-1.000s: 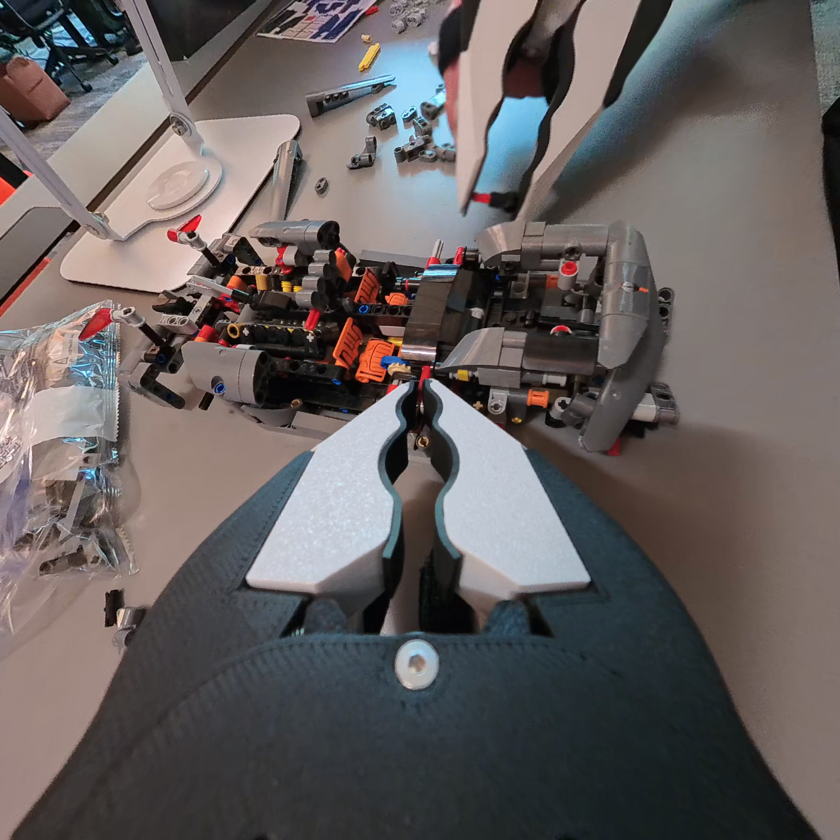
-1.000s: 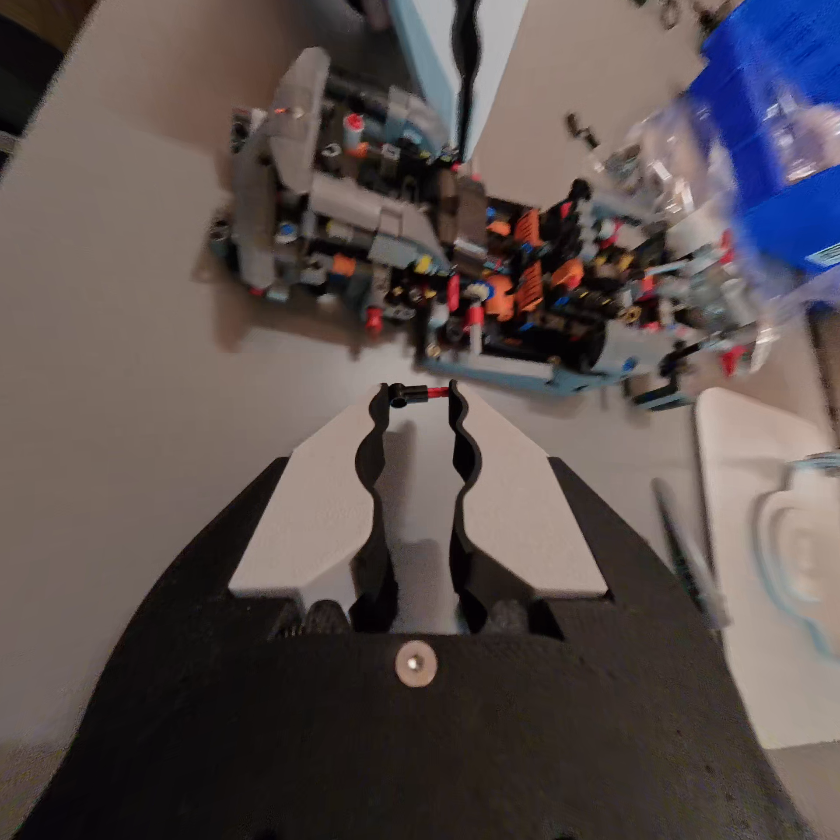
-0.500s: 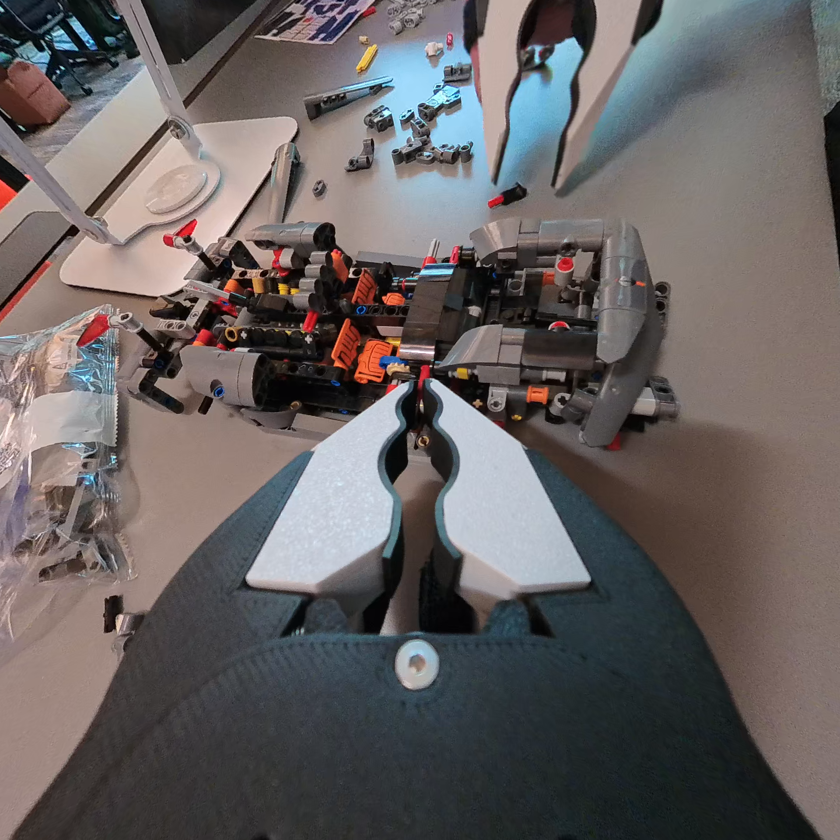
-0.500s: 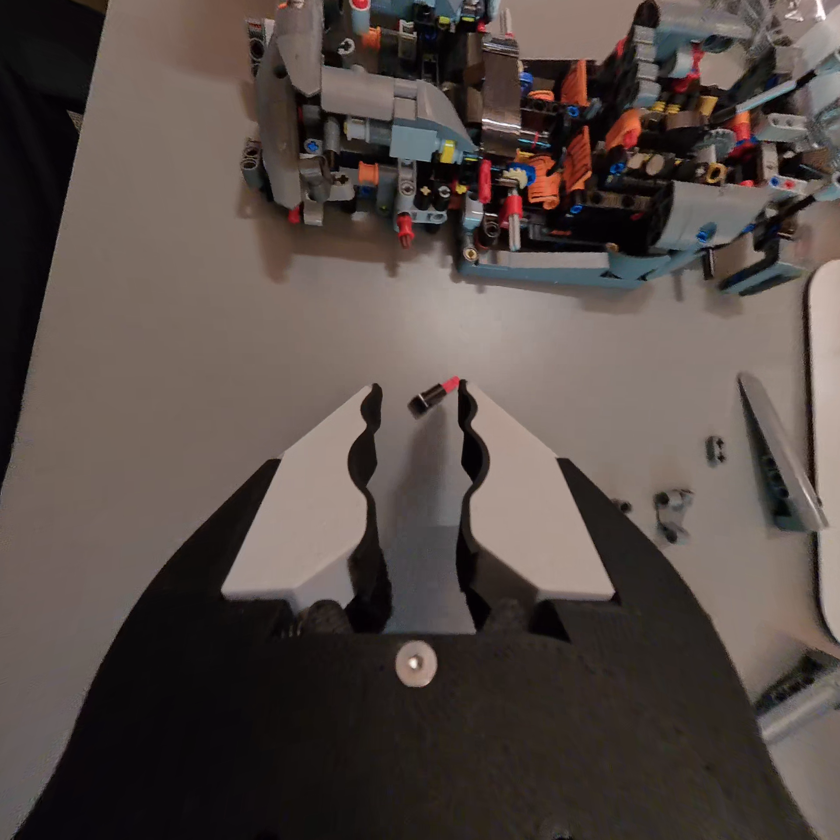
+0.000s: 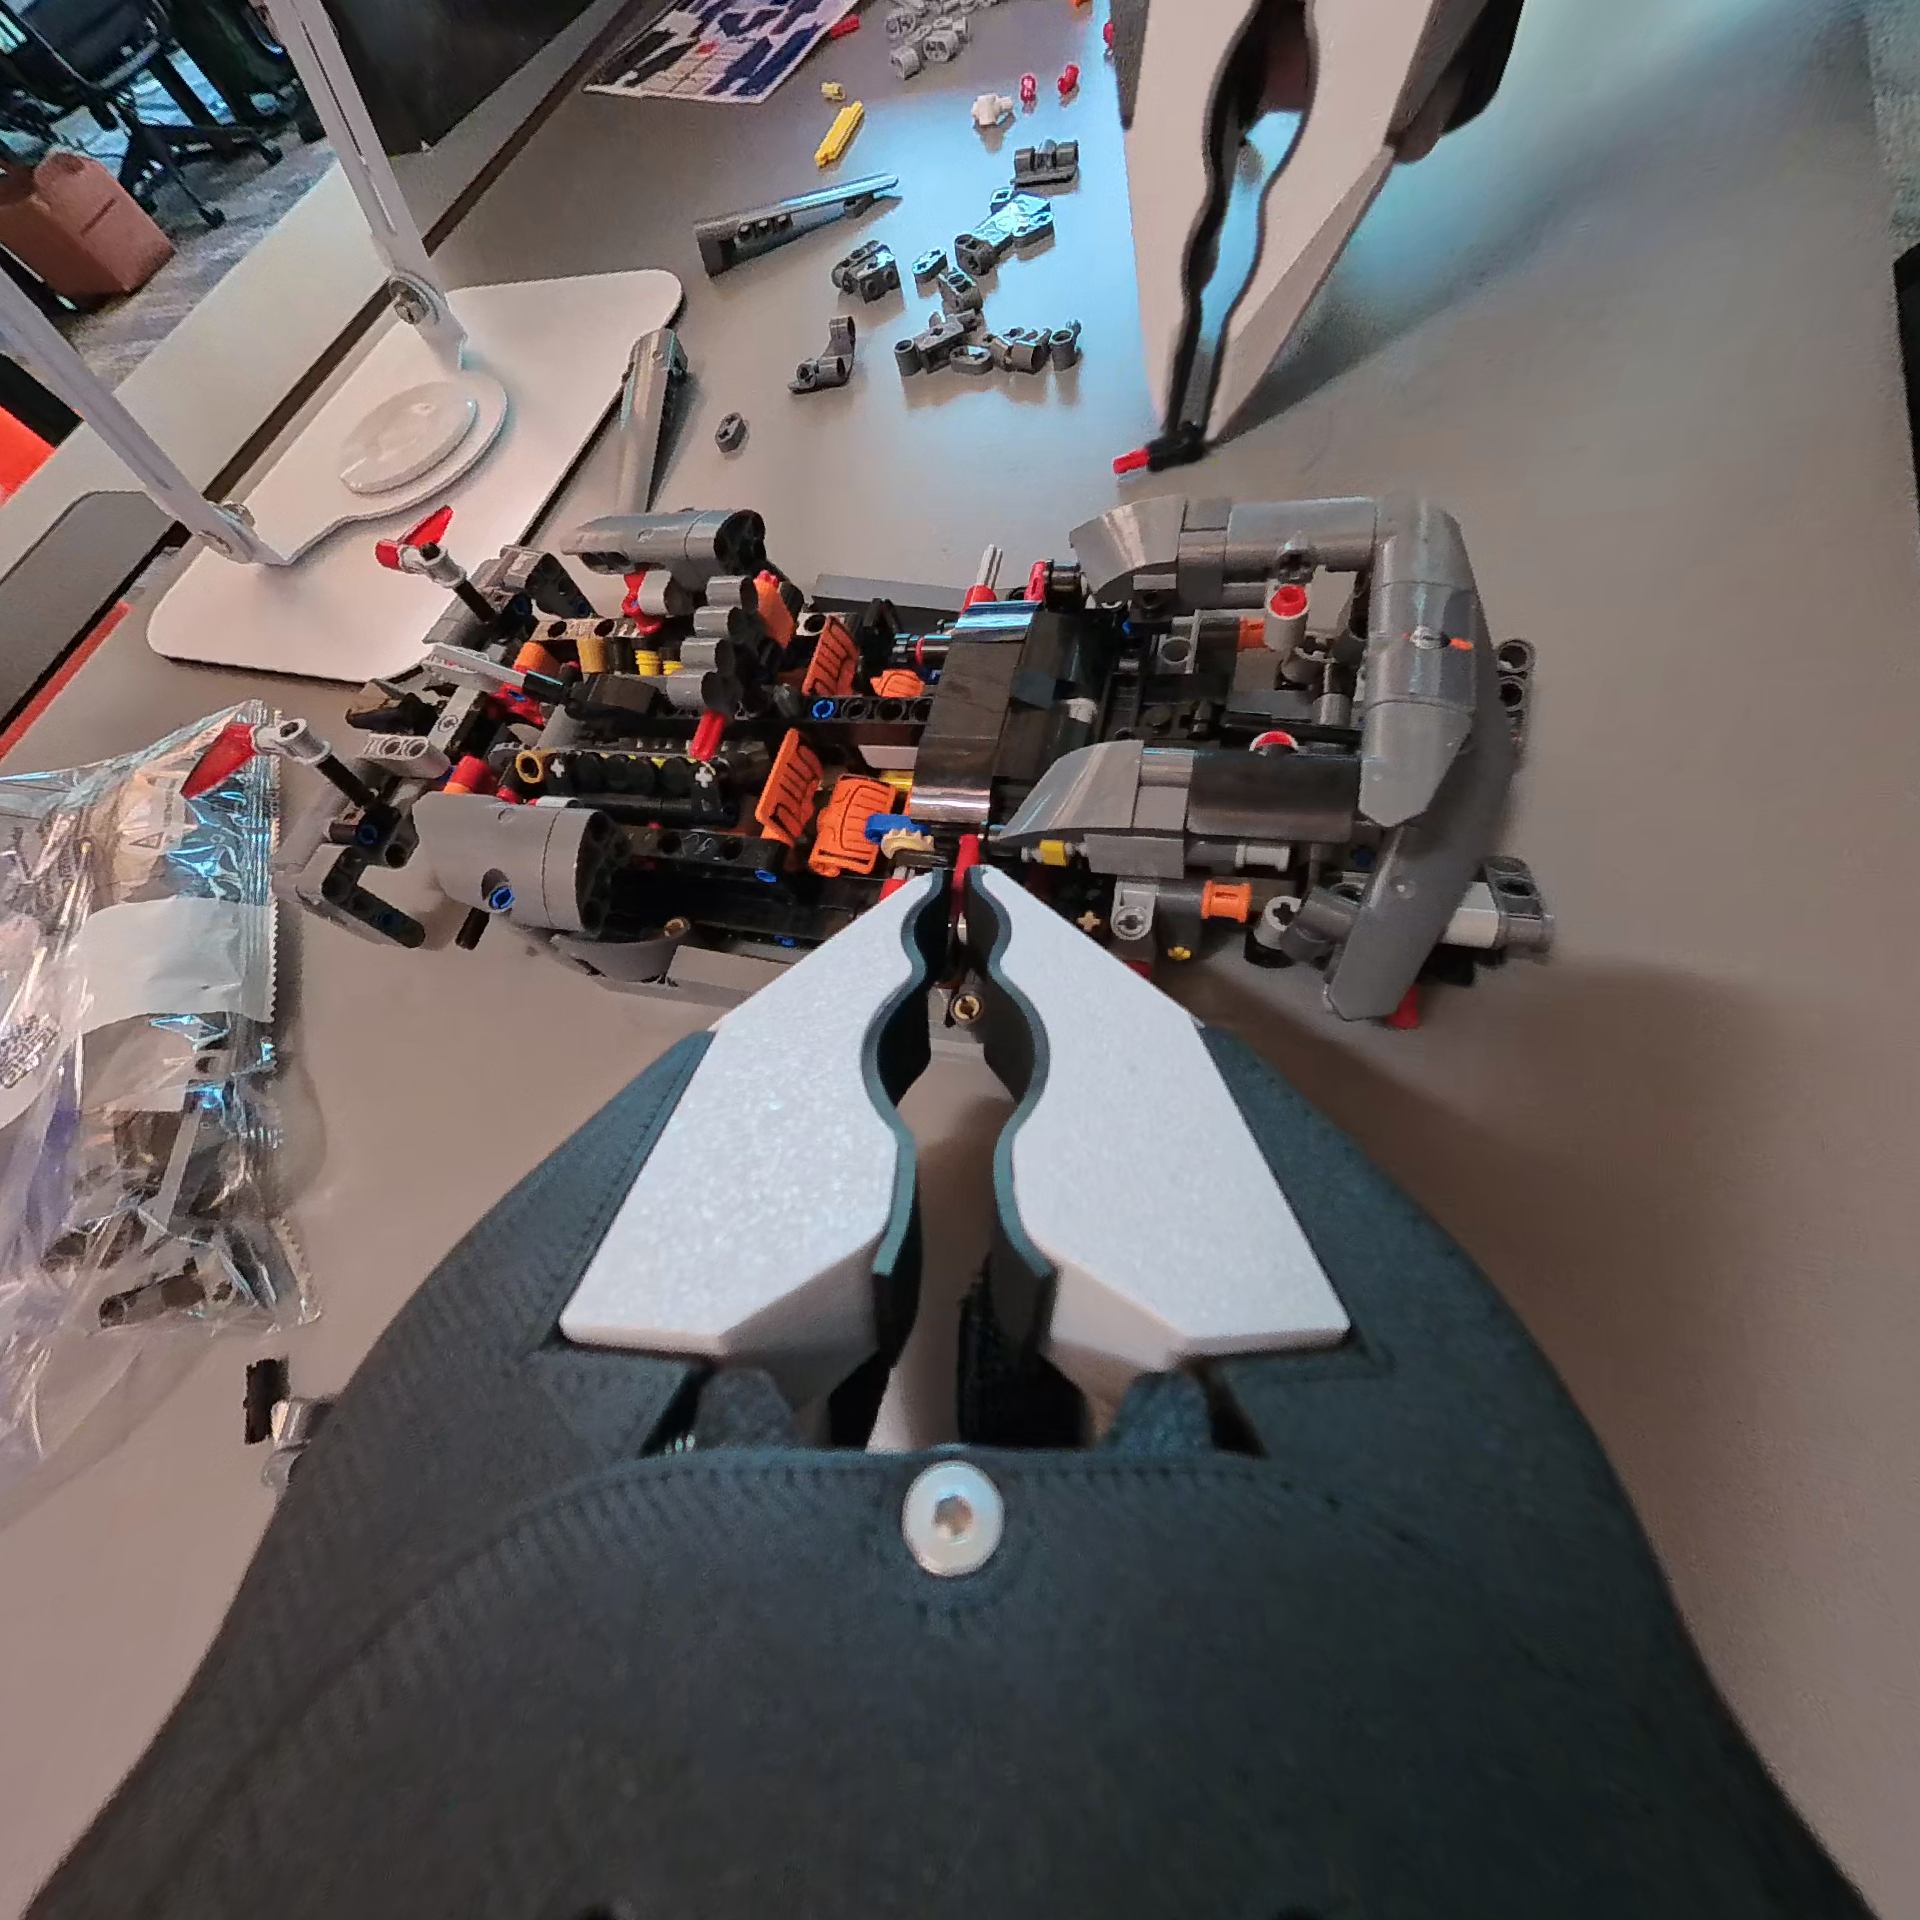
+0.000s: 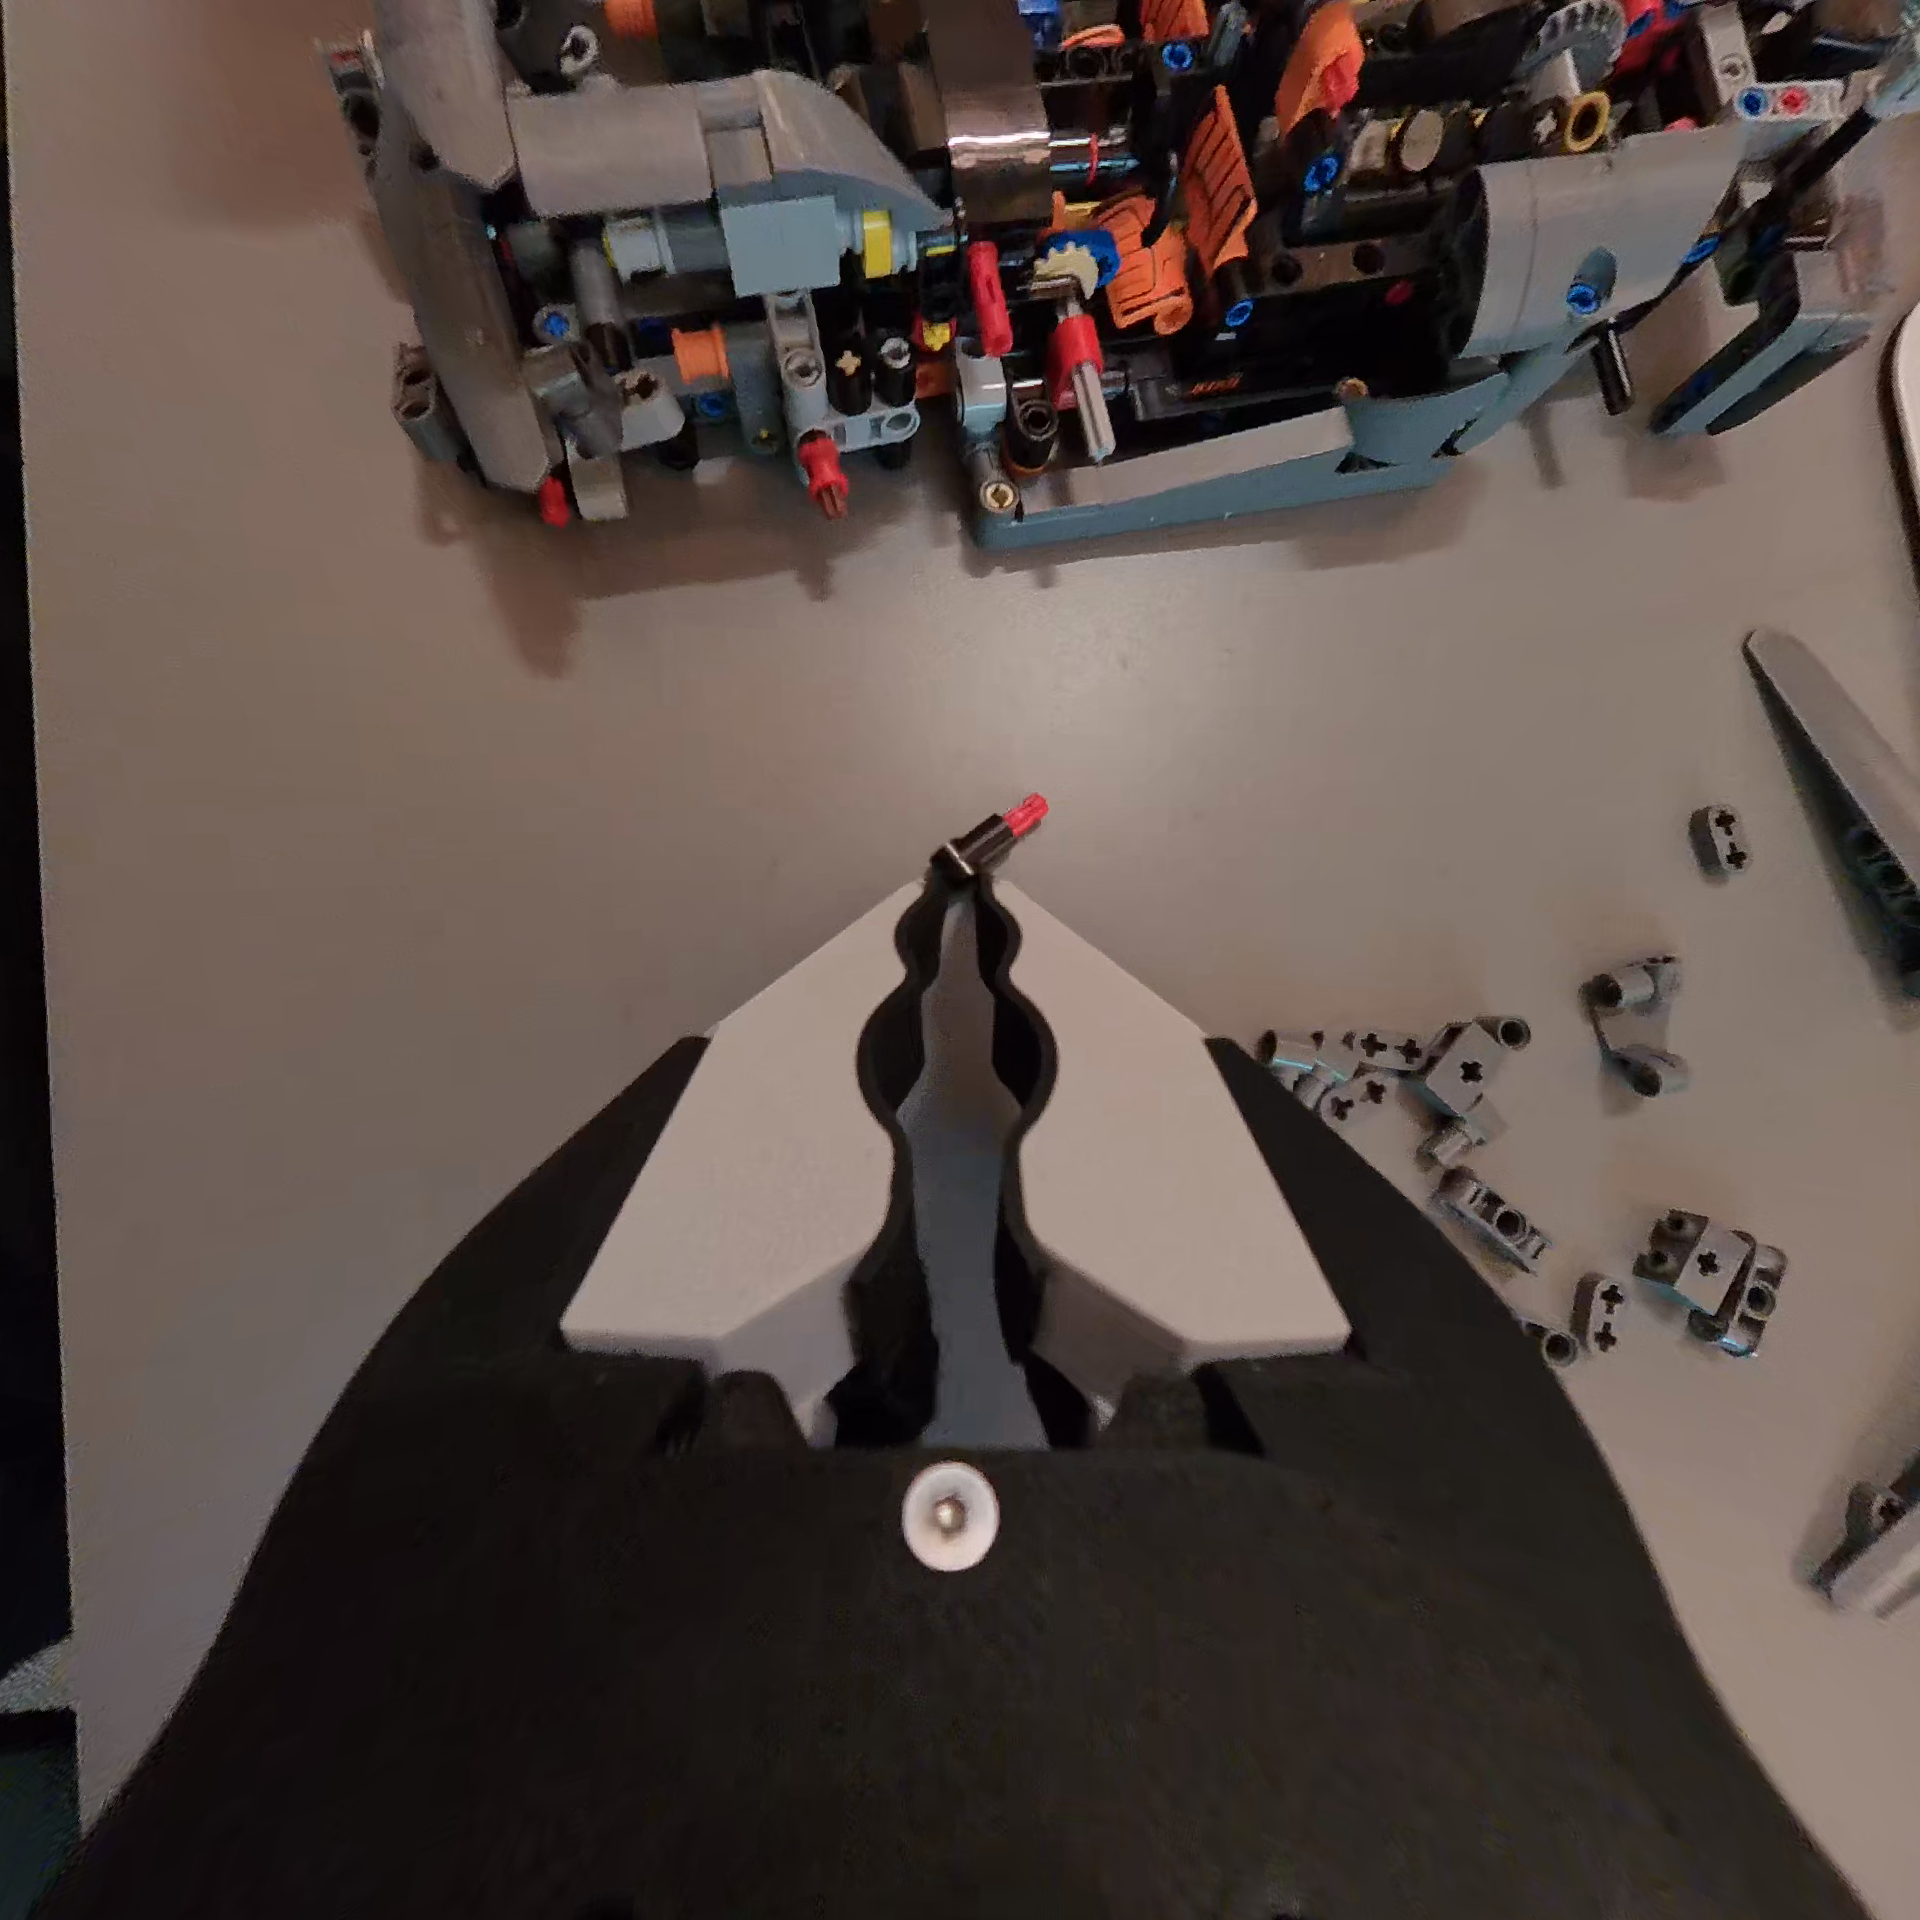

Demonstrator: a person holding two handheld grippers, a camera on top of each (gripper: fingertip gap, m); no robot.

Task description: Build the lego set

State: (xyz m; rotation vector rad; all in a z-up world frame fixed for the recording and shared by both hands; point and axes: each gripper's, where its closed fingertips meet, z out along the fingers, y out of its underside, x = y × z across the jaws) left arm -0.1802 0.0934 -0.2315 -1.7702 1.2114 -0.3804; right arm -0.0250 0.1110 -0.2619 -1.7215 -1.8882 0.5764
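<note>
A partly built brick model car [image 5: 1143,727], grey, black and orange, lies on the grey table [image 5: 1683,1195]. My left gripper [image 5: 956,896] is at the model's near side and is shut on a thin red part [image 5: 968,860] that sticks up from it. My right gripper [image 6: 961,885] is low over the table just beyond the model [image 6: 1143,260]. It is shut on the black end of a small black-and-red pin piece [image 6: 989,840], whose red tip points away from the fingers. The left wrist view shows this gripper [image 5: 1193,431] with the piece [image 5: 1155,455] at its tips.
Loose grey connectors [image 5: 966,312] [image 6: 1507,1143] lie beside the right gripper. A long grey panel [image 5: 790,218] [image 6: 1849,821] lies farther off. A clear bag of parts [image 5: 125,1039] is at the left, a white stand base [image 5: 416,447] behind the model. The gap from one gripper's tips to the other's is roughly 15 cm. The right tips stand about 20 cm off the long grey panel [image 6: 1849,821].
The right gripper held the pin piece crosswise, opened and left it on the table, then closed again on its black end. The left gripper has stayed shut on the model.
</note>
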